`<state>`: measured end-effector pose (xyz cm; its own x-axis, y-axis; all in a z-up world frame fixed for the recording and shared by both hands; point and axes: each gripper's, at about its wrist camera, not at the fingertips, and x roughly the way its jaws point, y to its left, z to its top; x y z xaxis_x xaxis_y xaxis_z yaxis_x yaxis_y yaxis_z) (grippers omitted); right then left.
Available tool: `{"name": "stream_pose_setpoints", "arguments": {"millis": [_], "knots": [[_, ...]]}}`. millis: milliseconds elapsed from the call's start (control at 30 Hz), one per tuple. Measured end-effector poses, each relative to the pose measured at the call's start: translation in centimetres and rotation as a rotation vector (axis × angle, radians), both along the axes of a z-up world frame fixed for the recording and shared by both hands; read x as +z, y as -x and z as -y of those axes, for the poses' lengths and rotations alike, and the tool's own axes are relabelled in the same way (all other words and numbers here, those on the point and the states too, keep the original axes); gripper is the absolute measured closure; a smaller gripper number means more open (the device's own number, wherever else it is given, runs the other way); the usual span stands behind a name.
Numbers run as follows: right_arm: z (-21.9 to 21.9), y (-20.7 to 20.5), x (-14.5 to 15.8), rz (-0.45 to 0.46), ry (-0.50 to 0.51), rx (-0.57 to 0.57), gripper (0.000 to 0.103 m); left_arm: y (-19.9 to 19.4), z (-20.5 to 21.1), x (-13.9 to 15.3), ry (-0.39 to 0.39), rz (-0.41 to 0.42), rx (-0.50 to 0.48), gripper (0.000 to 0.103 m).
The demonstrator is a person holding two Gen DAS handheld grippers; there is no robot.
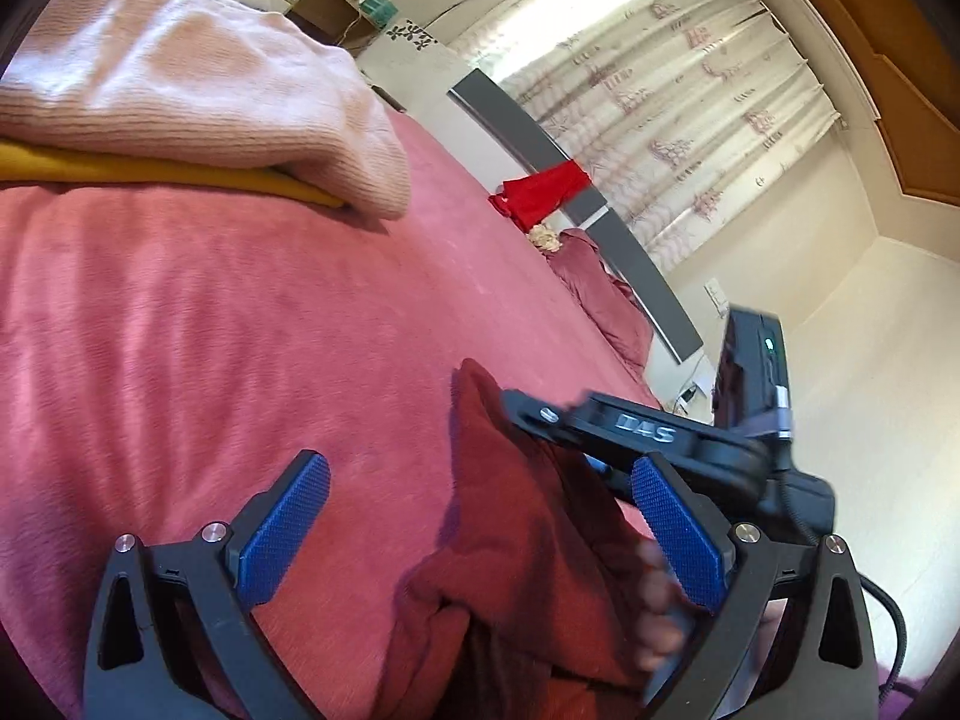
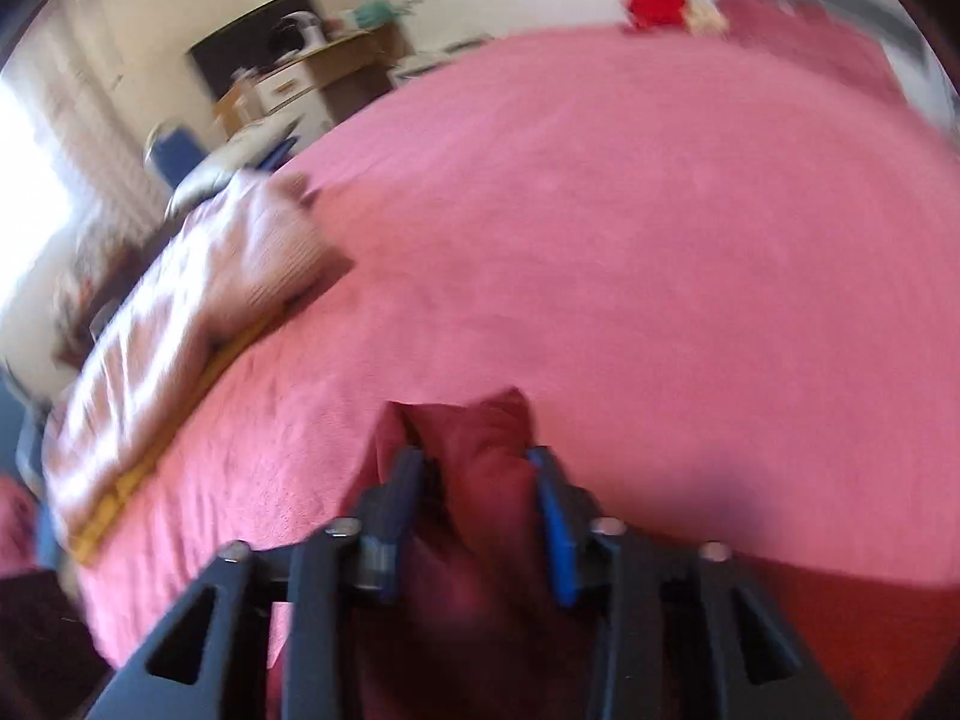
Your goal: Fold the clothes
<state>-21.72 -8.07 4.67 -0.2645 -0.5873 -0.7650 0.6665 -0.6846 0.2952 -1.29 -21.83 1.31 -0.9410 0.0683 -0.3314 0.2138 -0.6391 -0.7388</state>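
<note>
- The bed (image 1: 210, 312), under its pink cover, is the landmark here and takes up most of both views — everything else is placed against it.
- On the bed's far-left part sits a stack that looks finished: a pale pink knit sweater (image 1: 180, 78) folded on top of a mustard-yellow garment (image 1: 150, 171) (only its edge shows). I judge these two pieces done.
- At the bed's far end, against the grey headboard (image 1: 540, 138), a bright red garment (image 1: 540, 192) lies bunched and unfolded, so it probably remains to be done.
- The dark red garment (image 1: 528, 540) is the piece in hand: it lies crumpled at the bed's near edge, well apart from the folded stack, with no clean fold visible — this one is at an early stage by my reading.
- The right tool (image 2: 480, 474) is closed narrowly on a raised ridge of the dark red garment (image 2: 480, 438), the cloth pinched between its two fingers just above the bed cover (this view is blurred, so the exact grip is hard to read).
- The left tool (image 1: 480, 534) stands wide open and holds nothing; the dark red garment runs up between its blue pads (image 1: 288, 528) without either pad pressing on it, and the right tool's body crosses just beyond its far finger.
</note>
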Motion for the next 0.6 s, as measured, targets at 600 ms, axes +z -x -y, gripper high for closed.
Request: {"name": "stream_pose_setpoints", "arguments": {"millis": [600], "knots": [[-25.1, 0.8, -0.2, 0.211, 0.259, -0.312, 0.056, 8.9, -5.3, 5.6, 0.289, 0.243, -0.064, 0.001]]}}
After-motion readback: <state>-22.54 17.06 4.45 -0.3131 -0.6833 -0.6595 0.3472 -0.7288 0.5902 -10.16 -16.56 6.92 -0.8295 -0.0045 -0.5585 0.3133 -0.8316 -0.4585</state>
